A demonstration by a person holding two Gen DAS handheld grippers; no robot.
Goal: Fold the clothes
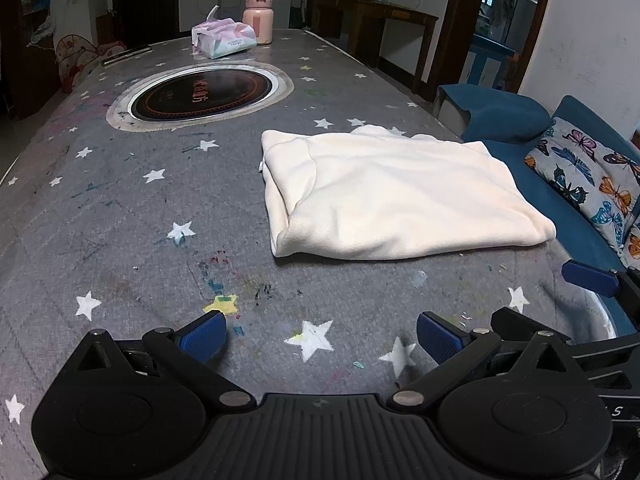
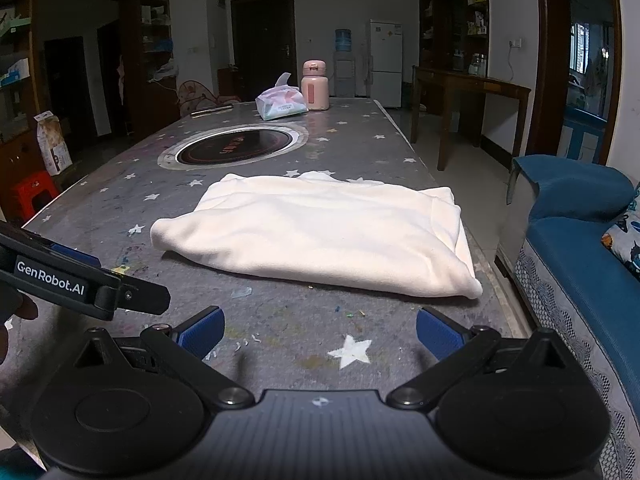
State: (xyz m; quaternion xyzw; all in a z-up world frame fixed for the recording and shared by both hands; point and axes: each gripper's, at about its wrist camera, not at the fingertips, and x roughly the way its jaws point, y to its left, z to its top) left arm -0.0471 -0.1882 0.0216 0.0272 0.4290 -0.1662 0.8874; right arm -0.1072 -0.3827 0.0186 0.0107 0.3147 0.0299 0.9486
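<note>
A cream garment (image 1: pixel 400 196) lies folded into a thick rectangle on the grey star-patterned table (image 1: pixel 140 208), close to the table's right edge. My left gripper (image 1: pixel 320 340) hovers open over the near part of the table, short of the garment and a little to its left, with nothing between its blue pads. In the right wrist view the same garment (image 2: pixel 320 232) sits straight ahead, and my right gripper (image 2: pixel 320 334) is open and empty just in front of its near edge. The left gripper's body (image 2: pixel 80 284) shows at the left of that view.
A round black cooktop (image 1: pixel 204 94) is set into the table beyond the garment. A tissue pack (image 1: pixel 224 38) and a pink bottle (image 1: pixel 258 18) stand at the far end. A blue sofa with a butterfly cushion (image 1: pixel 588 176) runs along the table's right side.
</note>
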